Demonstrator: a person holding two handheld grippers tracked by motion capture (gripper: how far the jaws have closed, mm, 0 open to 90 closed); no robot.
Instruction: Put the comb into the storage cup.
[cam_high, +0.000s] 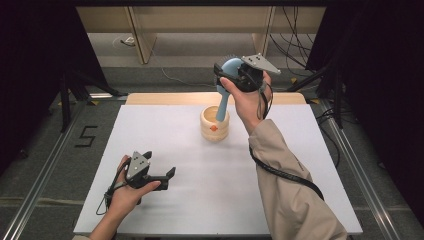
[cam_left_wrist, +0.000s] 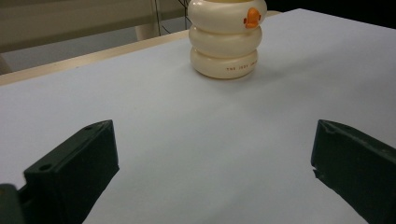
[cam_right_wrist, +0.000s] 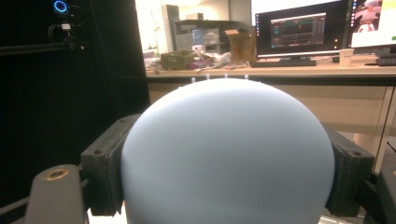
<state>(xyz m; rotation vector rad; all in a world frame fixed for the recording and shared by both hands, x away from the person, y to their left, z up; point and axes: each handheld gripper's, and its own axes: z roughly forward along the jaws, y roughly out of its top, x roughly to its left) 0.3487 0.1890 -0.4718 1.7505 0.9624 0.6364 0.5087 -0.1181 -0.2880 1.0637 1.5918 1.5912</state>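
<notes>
Gripping the blue brush (cam_high: 231, 67), right fingers (cam_right_wrist: 105, 177) seemingly clamp its head; left fingers (cam_left_wrist: 74, 163) wide.

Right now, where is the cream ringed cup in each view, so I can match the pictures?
High view: cream cup at the table's far middle, the blue brush handle reaching down into it.
Left gripper view: top centre, beyond the open jaws.
Right gripper view: not in it; the brush head sits between the jaws.
Shared landmark: the cup's orange mark.
</notes>
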